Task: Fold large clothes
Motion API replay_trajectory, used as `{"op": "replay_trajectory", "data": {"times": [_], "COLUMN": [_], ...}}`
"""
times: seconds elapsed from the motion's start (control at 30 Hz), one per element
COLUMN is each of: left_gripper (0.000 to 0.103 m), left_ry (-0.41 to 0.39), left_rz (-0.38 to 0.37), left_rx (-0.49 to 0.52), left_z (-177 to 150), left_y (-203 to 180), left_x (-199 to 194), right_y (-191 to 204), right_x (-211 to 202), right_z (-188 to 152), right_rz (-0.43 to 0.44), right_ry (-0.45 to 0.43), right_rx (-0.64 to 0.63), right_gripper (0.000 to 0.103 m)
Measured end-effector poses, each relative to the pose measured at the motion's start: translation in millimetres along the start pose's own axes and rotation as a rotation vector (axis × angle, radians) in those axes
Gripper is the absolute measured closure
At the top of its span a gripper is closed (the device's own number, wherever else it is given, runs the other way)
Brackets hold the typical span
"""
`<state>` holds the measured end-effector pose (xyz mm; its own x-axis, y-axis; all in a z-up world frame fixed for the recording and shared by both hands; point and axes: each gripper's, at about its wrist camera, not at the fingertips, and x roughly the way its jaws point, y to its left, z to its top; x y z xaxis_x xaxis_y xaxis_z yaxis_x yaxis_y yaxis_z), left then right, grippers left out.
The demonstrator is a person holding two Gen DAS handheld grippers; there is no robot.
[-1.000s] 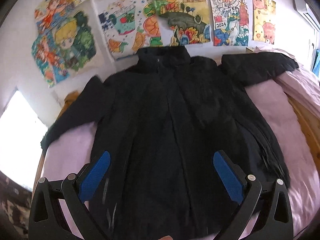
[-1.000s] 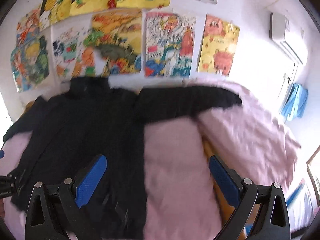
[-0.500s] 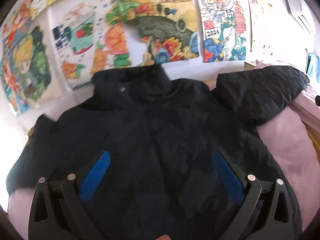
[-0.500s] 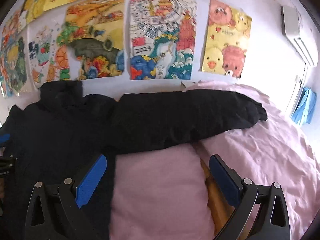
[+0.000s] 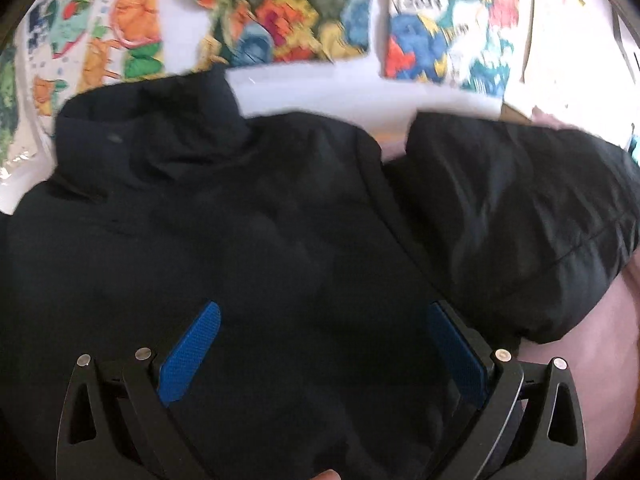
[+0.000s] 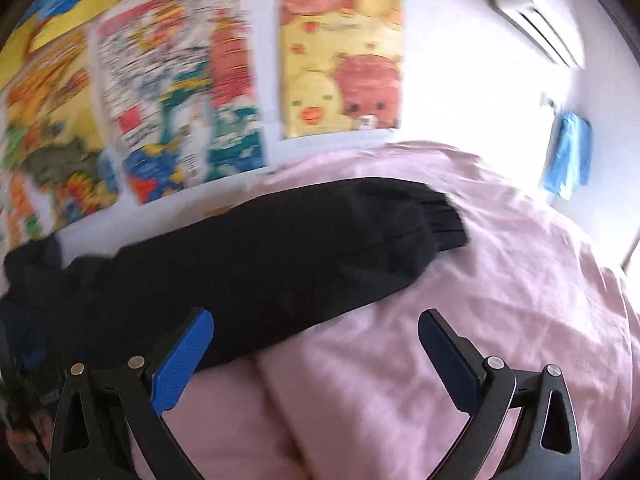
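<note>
A large black padded jacket (image 5: 248,240) lies front up on a pink bed, collar (image 5: 148,128) toward the wall. Its right sleeve (image 5: 516,216) stretches out to the right; in the right wrist view the sleeve (image 6: 280,256) ends in a ribbed cuff (image 6: 444,216). My left gripper (image 5: 322,344) is open and empty, low over the jacket's chest. My right gripper (image 6: 316,344) is open and empty, over the pink bedding just below the sleeve.
Pink bedding (image 6: 480,320) covers the bed, with a pillow (image 6: 232,412) under the right gripper. Colourful posters (image 6: 340,52) hang on the white wall behind. An air conditioner (image 6: 536,12) and a blue cloth (image 6: 568,156) are at the right.
Both grippers have moved forward toward the wall and closer to the jacket. The left one went from hem to chest; the right one swung right toward the sleeve and cuff. Both stayed open.
</note>
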<state>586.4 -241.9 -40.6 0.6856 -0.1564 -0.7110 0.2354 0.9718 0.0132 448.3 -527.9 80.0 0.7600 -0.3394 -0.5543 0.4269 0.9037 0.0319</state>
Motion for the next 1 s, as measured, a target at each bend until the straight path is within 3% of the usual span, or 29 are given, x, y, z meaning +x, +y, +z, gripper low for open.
{"op": "replay_trajectory", "data": {"times": [0.1, 0.2, 0.33, 0.43, 0.5, 0.57, 0.63, 0.8, 1.0], "left_gripper": [0.001, 0.001, 0.001, 0.001, 0.001, 0.001, 0.001, 0.001, 0.001], "left_ry": [0.059, 0.064, 0.065, 0.057, 0.061, 0.061, 0.073, 0.112, 0.120], "left_rz": [0.044, 0.057, 0.090, 0.102, 0.086, 0.055, 0.020, -0.027, -0.093], "left_rx": [0.031, 0.033, 0.056, 0.067, 0.054, 0.034, 0.018, -0.015, -0.134], "left_z": [-6.3, -11.0, -18.9, -23.2, -22.0, -20.9, -19.9, -21.4, -25.2], "left_y": [-7.5, -7.1, -7.7, -7.3, -2.5, 5.3, 14.8, 48.0, 112.8], "left_x": [26.1, 36.9, 48.9, 52.9, 52.8, 50.0, 46.5, 26.3, -17.9], "right_y": [-29.9, -57.0, -79.9, -84.7, -84.1, -81.3, -73.8, -44.6, 13.7], "right_x": [12.4, 33.1, 59.3, 70.2, 75.8, 76.0, 71.6, 34.6, -28.8], "right_z": [8.2, 14.3, 14.2, 17.3, 24.0, 27.6, 29.8, 35.8, 42.1], "right_rz": [-0.027, -0.012, 0.017, 0.015, 0.010, 0.002, -0.005, -0.006, 0.026], "right_ry": [-0.027, -0.009, 0.016, 0.008, 0.006, 0.005, -0.012, -0.134, -0.282], "right_rx": [0.128, 0.271, 0.431, 0.462, 0.451, 0.438, 0.404, 0.275, 0.106], "right_gripper": [0.000, 0.004, 0.025, 0.031, 0.047, 0.072, 0.085, 0.088, 0.089]}}
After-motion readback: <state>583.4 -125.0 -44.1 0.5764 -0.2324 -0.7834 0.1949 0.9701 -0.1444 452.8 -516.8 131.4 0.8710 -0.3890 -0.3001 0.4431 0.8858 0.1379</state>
